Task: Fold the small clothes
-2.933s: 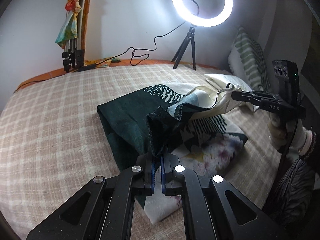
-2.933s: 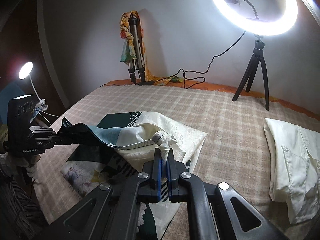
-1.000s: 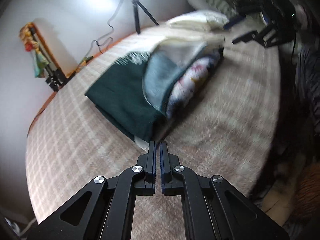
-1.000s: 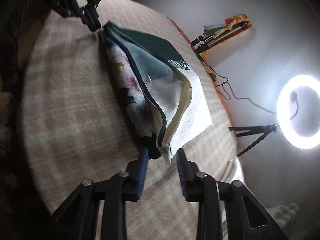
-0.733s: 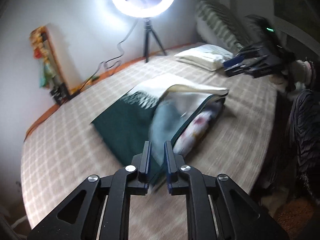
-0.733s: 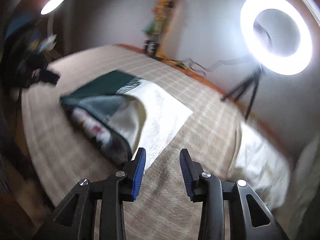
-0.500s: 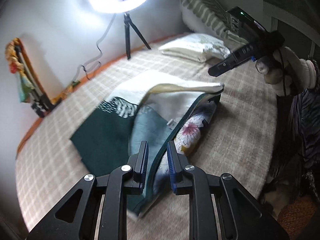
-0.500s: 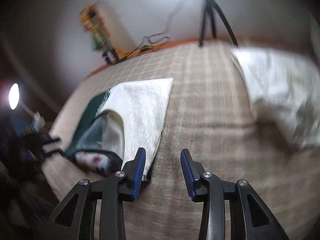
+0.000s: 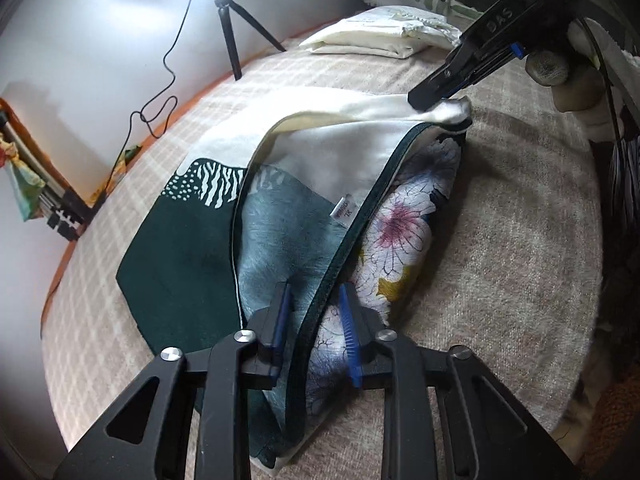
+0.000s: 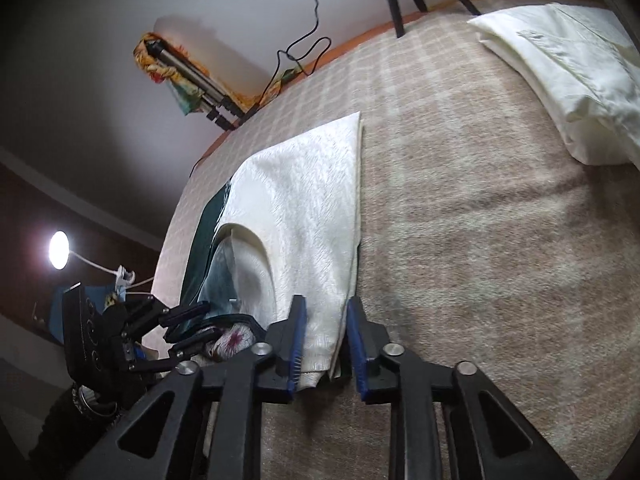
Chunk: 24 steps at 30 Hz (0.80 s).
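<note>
A folded garment, dark green and cream with a floral panel (image 9: 400,232), lies on the checked bedspread (image 9: 520,240). In the left wrist view my left gripper (image 9: 314,320) is open, its jaws astride the dark green hem at the near end. My right gripper (image 9: 436,98) shows at the far end, over the cream corner. In the right wrist view my right gripper (image 10: 323,340) is open, its jaws either side of the cream corner (image 10: 320,240). My left gripper (image 10: 188,326) shows there at the left, open at the floral end.
A folded cream garment (image 10: 568,76) lies at the far right of the bed. A ring light on a tripod (image 9: 236,28) and its cable stand at the back. A bundled tripod (image 10: 192,76) leans on the wall. A small lamp (image 10: 59,255) glows at left.
Both grippers let go of the garment edges after laying them down, swung about, and came back low. Each now sits open around an end of the folded garment.
</note>
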Each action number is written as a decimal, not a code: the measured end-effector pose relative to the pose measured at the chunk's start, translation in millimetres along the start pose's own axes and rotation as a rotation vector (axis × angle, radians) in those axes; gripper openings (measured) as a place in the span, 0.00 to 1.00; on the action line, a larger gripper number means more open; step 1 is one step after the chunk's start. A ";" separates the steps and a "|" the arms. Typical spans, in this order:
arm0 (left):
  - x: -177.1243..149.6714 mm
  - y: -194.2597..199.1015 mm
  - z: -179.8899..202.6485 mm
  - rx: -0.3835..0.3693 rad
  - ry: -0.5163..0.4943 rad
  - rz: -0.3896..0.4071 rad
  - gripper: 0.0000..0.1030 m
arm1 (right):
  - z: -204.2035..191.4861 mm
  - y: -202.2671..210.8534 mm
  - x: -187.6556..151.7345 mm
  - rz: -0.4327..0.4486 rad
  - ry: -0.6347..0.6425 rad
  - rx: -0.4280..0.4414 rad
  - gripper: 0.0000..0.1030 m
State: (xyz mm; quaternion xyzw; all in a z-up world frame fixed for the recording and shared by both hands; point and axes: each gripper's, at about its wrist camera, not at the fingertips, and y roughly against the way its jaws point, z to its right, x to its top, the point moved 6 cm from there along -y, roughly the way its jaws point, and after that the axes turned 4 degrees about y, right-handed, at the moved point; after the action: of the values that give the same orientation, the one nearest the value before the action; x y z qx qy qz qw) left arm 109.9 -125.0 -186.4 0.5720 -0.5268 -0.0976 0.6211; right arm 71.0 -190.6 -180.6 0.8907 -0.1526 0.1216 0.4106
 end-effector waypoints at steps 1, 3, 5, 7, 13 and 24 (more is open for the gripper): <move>0.7 0.5 0.3 -0.007 -0.001 0.003 0.05 | -2.5 -1.4 0.8 0.000 0.015 -0.015 0.01; 2.8 5.7 -0.8 -0.004 -0.003 0.018 0.03 | -7.8 1.0 3.4 0.007 0.039 -0.040 0.00; 2.7 18.3 -2.0 -0.014 0.004 0.050 0.02 | -19.4 13.6 9.2 0.038 0.081 -0.059 0.00; -2.7 24.5 -2.3 -0.021 -0.001 0.055 0.02 | -29.4 25.7 13.1 0.061 0.131 -0.079 0.00; -26.1 13.0 -1.9 -0.072 0.037 0.005 0.02 | -23.2 6.6 -7.4 -0.051 0.249 -0.240 0.00; -3.1 65.6 -52.9 -0.092 0.274 0.159 0.11 | -56.3 40.4 48.1 0.131 0.377 -0.231 0.20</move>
State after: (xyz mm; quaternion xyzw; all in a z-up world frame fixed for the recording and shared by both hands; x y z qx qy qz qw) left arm 117.5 -69.1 -123.6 0.5077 -0.4755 0.0068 0.7184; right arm 95.3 -180.5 -100.5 0.7875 -0.1434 0.2942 0.5222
